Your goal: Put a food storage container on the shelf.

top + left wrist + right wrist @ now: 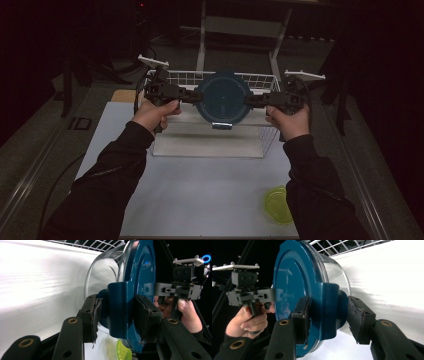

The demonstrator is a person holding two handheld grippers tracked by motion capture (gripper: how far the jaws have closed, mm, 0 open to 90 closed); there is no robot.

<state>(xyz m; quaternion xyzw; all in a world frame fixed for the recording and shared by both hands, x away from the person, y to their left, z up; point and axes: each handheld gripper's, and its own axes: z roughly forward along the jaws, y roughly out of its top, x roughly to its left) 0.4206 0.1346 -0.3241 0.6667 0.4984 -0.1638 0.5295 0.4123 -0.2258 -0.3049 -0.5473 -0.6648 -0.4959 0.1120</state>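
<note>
A round glass container with a dark blue lid hangs in the air, tipped so that the lid faces the high view. My left gripper is shut on the blue side clasp at the lid's left edge, and the pads press it from both sides. On the opposite edge my right gripper is shut on the other clasp. The clear glass body points away, toward the white surface. Each gripper view shows the other hand and its gripper beyond the lid.
A white wire basket stands behind and under the container, on a pale tray. Near the table's front right corner sits a yellow-green bowl. A metal frame rises in the dark behind the table.
</note>
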